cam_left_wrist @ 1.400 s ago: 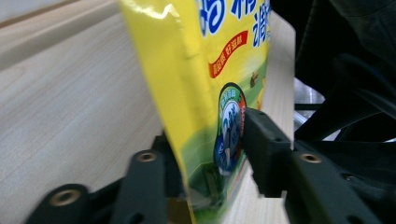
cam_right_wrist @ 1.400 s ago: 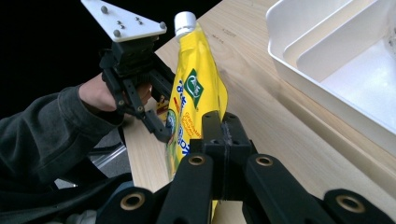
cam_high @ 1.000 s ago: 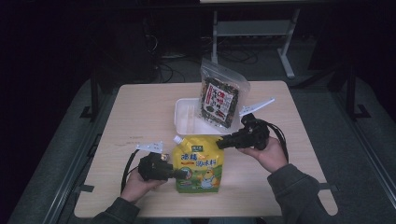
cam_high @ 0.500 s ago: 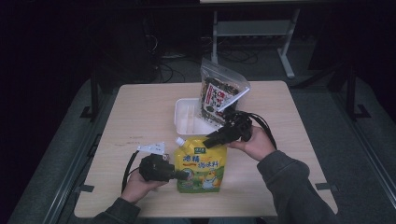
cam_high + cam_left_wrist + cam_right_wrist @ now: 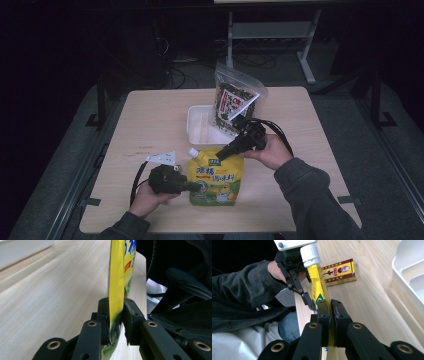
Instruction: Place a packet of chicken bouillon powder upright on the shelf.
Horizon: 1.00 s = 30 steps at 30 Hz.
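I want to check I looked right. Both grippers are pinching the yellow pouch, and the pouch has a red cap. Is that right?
Almost. Both grippers, left gripper and right gripper, do pinch the yellow pouch, but its cap is white, not red. The right gripper view shows it clearly.

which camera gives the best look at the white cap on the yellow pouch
The right gripper view: the white cap is close and sharp atop the yellow pouch. The high view shows it small; the left gripper view shows pouch edge.
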Available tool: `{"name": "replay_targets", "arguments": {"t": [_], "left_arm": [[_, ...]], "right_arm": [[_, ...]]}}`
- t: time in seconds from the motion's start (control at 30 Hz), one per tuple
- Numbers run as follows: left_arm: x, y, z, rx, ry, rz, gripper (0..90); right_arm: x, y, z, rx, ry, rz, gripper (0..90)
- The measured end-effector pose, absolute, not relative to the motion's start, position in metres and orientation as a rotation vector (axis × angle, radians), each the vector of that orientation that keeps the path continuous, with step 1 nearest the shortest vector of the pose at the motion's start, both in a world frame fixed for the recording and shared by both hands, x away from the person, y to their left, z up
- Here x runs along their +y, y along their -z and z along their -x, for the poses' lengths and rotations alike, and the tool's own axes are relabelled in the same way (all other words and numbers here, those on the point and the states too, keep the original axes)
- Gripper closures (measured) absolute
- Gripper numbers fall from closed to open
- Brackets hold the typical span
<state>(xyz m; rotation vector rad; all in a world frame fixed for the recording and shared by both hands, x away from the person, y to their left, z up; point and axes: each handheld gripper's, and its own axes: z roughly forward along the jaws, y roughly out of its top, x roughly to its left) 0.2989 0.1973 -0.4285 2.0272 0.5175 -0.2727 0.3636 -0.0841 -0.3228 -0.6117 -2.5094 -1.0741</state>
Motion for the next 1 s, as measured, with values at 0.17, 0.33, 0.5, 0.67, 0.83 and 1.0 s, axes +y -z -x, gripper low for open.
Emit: {"name": "replay_targets", "arguments": {"t": [0.17, 0.33, 0.5, 0.67, 0.83, 1.0], "left_arm": [[0.201, 0.425, -0.298, 0.531, 0.215, -2.034, 64.7], [0.208, 0.419, -0.297, 0.572, 0.116, -2.040, 50.7], [0.215, 0.419, -0.297, 0.600, 0.084, -2.047, 46.4], [0.218, 0.418, -0.297, 0.624, 0.038, -2.062, 41.9], [0.219, 0.417, -0.294, 0.643, -0.011, -2.092, 37.3], [0.222, 0.419, -0.291, 0.683, -0.065, -2.122, 32.1]], "right_arm": [[-0.084, 0.323, -0.361, -2.469, 1.052, 0.606, 89.1], [-0.088, 0.323, -0.357, -2.412, 1.076, 0.625, 89.8], [-0.093, 0.318, -0.354, -2.357, 1.130, 0.650, 89.8], [-0.100, 0.317, -0.354, -2.329, 1.163, 0.704, 89.8], [-0.106, 0.313, -0.354, -2.289, 1.225, 0.734, 89.8], [-0.111, 0.309, -0.355, -2.252, 1.281, 0.767, 89.8]]}}
